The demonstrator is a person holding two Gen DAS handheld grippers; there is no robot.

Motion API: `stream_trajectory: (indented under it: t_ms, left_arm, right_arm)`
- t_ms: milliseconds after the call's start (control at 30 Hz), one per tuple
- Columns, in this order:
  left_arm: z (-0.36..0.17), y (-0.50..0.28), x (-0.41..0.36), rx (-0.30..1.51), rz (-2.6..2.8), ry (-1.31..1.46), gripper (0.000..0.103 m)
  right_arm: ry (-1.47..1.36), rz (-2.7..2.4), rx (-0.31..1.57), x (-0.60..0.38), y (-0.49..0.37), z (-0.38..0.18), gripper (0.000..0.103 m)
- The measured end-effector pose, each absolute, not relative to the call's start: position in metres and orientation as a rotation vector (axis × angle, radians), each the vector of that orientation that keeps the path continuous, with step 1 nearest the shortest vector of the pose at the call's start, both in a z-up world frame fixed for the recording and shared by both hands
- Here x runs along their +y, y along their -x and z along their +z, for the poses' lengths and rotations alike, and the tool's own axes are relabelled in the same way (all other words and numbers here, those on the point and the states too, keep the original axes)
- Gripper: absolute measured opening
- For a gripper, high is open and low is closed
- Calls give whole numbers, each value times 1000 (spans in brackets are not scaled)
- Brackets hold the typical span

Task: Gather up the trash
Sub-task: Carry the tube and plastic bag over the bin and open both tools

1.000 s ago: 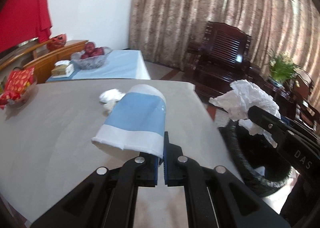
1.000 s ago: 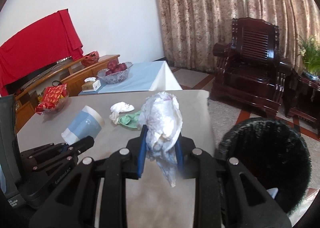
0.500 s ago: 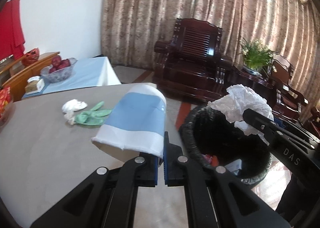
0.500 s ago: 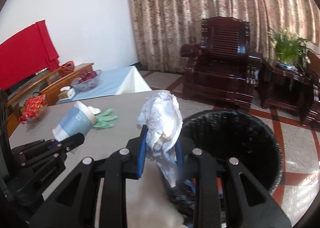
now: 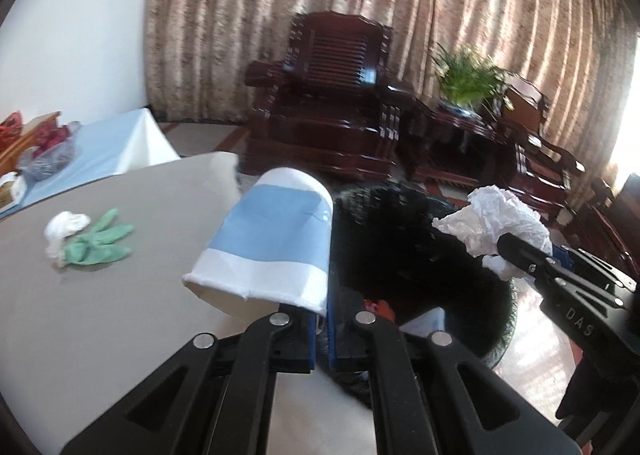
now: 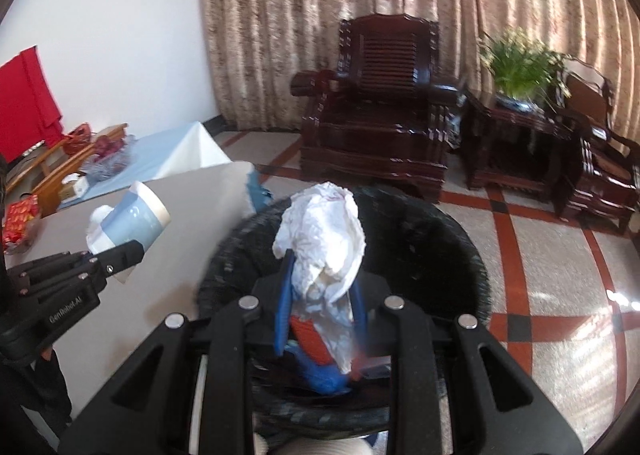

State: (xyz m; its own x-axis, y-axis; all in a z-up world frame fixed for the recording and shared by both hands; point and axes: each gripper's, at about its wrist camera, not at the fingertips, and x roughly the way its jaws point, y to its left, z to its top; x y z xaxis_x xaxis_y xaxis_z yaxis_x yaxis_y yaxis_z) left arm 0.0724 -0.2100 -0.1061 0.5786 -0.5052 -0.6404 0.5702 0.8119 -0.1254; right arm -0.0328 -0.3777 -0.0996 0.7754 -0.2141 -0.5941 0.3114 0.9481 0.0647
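While the left tool [image 5: 320,329] pinches the rim of a blue-and-white paper cup [image 5: 272,247] lying on its side ahead of its fingers, the right tool [image 6: 320,311] is clenched on a crumpled white paper wad [image 6: 322,239]. Directly beyond and below the right tool's tips gapes a round black woven wastebasket [image 6: 460,255]. Far left of the left tool, a green rubber glove [image 5: 98,245] and a small white tissue ball [image 5: 64,225] lie on the grey bench [image 5: 120,295].
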Motion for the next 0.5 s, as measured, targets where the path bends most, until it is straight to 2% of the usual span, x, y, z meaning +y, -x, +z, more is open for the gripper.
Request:
stream_trajectory:
  t_ms: [500]
  left_arm:
    - [-153,-115,-298,787,-733,-100,4]
  right_arm:
    - [-195,-333,710,-440,-1,-156,25]
